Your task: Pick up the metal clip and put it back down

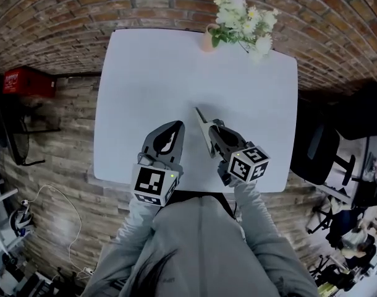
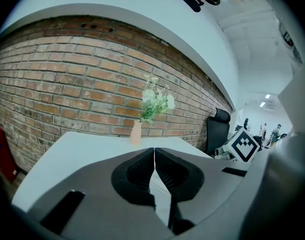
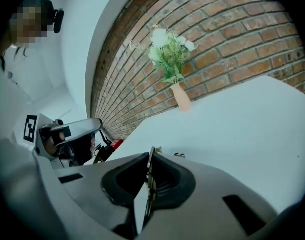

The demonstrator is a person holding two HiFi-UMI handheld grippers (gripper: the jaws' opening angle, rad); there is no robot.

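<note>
The metal clip (image 3: pixel 150 176) is a thin silvery strip pinched edge-on between the black pads of my right gripper (image 3: pixel 151 154), with its tip poking just past them. In the head view my right gripper (image 1: pixel 201 117) hangs over the near middle of the white table (image 1: pixel 151 73), rolled onto its side; the clip is too slim to make out there. My left gripper (image 1: pixel 176 124) is beside it on the left, over the table's near edge. In the left gripper view its jaws (image 2: pixel 154 156) meet with nothing between them.
A peach vase (image 1: pixel 208 39) of white flowers (image 1: pixel 244 20) stands at the table's far edge against the brick wall. A black office chair (image 1: pixel 315 147) is to the table's right and a red box (image 1: pixel 25 82) on the floor to its left.
</note>
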